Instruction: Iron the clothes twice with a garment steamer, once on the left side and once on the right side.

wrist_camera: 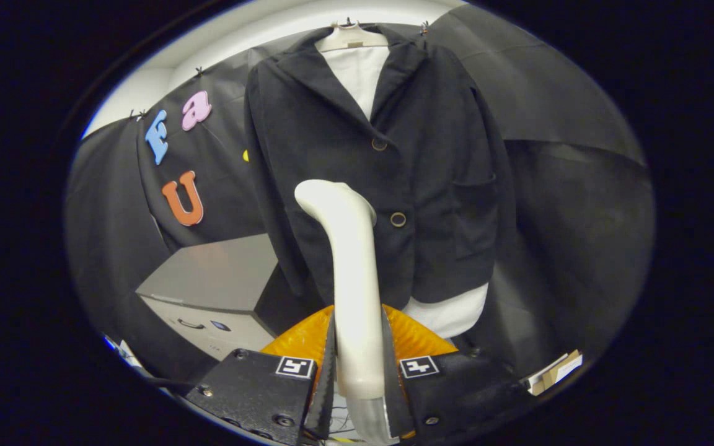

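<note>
Grip: hand-held gripper [358, 371] closed on the white curved plastic garment steamer [349, 272], both fingers pressing its handle.
Jacket: dark buttoned jacket [406, 155] hangs straight ahead at 12 o'clock.
Axis: steamer upright, head just short of the jacket's front, left of the buttons.

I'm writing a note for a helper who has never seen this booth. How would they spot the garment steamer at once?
Find the dark jacket hanging on a pale dress form against the booth's wall. In front of its lower half rises the garment steamer, its handle clamped between the two fingers of the tool. It is the one white, smooth, upright piece, bending over at the top toward the jacket.
</note>
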The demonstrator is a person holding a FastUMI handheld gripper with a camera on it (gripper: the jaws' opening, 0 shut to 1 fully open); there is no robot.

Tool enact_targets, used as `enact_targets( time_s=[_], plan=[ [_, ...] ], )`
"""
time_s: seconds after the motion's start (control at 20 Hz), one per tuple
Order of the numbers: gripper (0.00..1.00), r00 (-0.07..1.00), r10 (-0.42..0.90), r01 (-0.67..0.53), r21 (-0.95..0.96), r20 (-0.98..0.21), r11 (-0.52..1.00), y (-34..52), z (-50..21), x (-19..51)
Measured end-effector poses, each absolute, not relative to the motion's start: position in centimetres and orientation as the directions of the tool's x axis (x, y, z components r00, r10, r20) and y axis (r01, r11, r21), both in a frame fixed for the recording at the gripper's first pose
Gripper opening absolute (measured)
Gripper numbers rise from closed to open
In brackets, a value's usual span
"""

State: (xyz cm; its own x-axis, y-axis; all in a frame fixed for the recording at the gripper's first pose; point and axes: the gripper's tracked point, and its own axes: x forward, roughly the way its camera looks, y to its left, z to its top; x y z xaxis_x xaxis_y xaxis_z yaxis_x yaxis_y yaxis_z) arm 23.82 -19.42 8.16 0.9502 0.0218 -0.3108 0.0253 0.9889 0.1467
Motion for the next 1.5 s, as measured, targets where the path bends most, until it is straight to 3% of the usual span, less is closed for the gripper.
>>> enact_targets(
  time_s=[0.45, 0.75, 1.2, 1.5],
  plan=[
    [0.37, 0.892, 0.038, 0.039, 0.162, -0.450, 0.986, -19.1, 1.9, 24.7],
    [0.37, 0.874, 0.065, 0.054, 0.229, -0.481, 0.972, -19.6, 1.6, 24.2],
    [0.37, 0.952, 0.026, 0.081, 0.333, -0.304, 0.940, -25.7, 11.4, 19.6],
    [0.37, 0.985, -0.071, 0.123, 0.365, -0.154, 0.923, -30.9, 19.5, 18.9]
  ],
)
